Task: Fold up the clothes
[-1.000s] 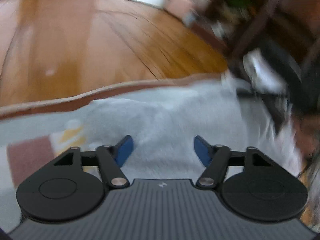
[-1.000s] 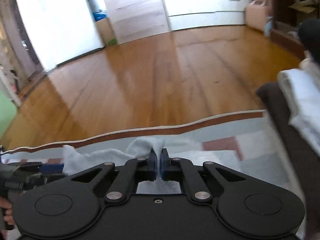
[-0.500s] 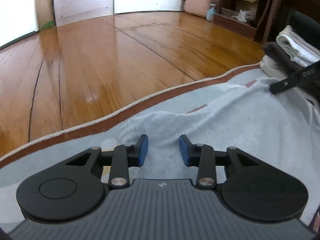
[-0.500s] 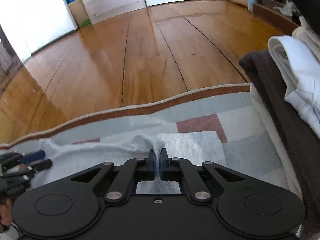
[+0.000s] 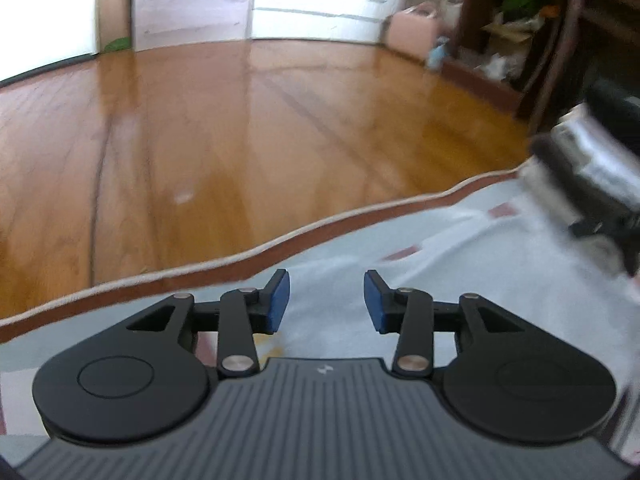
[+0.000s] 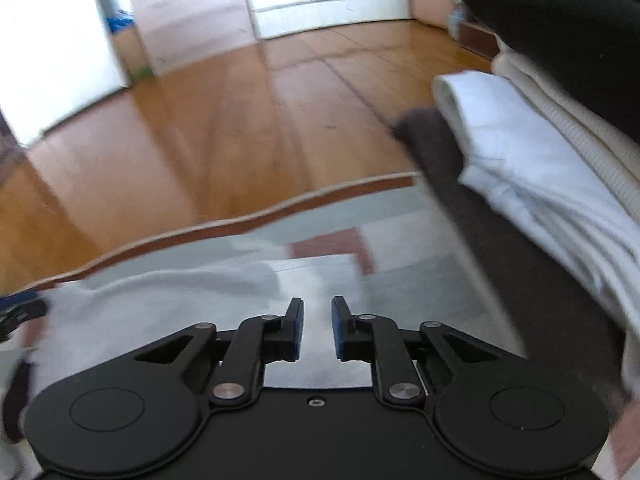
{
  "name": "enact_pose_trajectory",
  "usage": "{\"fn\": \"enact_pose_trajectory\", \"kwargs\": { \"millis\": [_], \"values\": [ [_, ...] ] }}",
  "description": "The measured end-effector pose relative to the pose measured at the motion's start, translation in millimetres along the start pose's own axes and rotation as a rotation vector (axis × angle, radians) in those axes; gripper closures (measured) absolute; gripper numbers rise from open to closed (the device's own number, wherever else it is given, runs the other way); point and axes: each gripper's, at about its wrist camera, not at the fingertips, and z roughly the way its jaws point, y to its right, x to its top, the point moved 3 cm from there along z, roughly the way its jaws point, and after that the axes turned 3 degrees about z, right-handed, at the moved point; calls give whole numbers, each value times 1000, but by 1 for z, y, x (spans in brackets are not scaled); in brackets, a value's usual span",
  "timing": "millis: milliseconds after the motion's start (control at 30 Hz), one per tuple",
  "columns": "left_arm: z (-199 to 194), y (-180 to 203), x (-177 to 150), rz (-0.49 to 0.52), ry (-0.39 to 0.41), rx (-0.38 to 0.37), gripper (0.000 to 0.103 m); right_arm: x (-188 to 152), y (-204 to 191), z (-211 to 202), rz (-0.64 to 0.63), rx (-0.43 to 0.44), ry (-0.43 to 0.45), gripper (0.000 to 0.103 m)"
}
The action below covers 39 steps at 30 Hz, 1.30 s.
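A white garment lies flat on the pale rug; in the right wrist view it spreads leftward under the gripper. My left gripper hovers over the garment's near edge; its jaws are opening, and nothing is pinched between the blue pads. My right gripper is also opening. The cloth lies loose below the gap and the pads do not press on it. The right gripper shows blurred at the right of the left wrist view. The left gripper peeks in at the far left edge.
A stack of folded clothes stands at the right: a dark brown piece, a white one, a cream one and a black one. Beyond the rug's brown border is wooden floor. A pink case and shelves stand at the back.
My right gripper has opened and let go of the raised fold of white cloth, which now lies flat. My left gripper's jaws narrowed, then widened a little, and it rose.
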Motion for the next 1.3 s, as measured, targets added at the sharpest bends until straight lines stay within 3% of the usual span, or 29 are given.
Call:
{"fn": "enact_pose_trajectory", "kwargs": {
  "millis": [100, 233, 300, 367, 667, 733, 900, 933, 1033, 1167, 1233, 1300],
  "values": [
    [0, 13, 0, -39, -19, -132, 59, -13, -29, -8, -87, 56, -24, 74],
    [20, 26, -18, -92, -97, -208, 59, -36, -63, 2, -262, 72, -103, 67],
    [35, 29, -28, -83, -156, -166, 59, -47, -67, 12, -332, 30, -124, 66],
    [36, 32, -34, -70, -166, -145, 59, -54, -63, 17, -355, 4, -127, 63],
    [37, 23, -28, 18, -172, 22, 58, -82, 3, -17, -163, -3, -56, 56],
    [35, 13, -28, -33, -182, 21, 58, -91, 13, -26, -152, -9, -34, 55],
    [17, -15, -31, -206, -293, 66, 57, -101, 20, -46, -226, -162, 12, 52],
    [11, -21, -33, -270, -315, 37, 57, -100, 17, -52, -232, -194, 29, 53],
    [-12, -37, -46, -493, -314, -143, 55, -90, -5, -61, -276, -335, 88, 53],
    [-41, -47, -74, -612, -315, -137, 48, -80, -50, -73, -353, -172, 126, 53],
    [-58, -50, -92, -656, -303, -123, 43, -79, -74, -73, -368, -45, 107, 53],
    [-60, -50, -100, -671, -314, -157, 43, -83, -96, -70, -393, 69, 72, 53]
  ]
}}
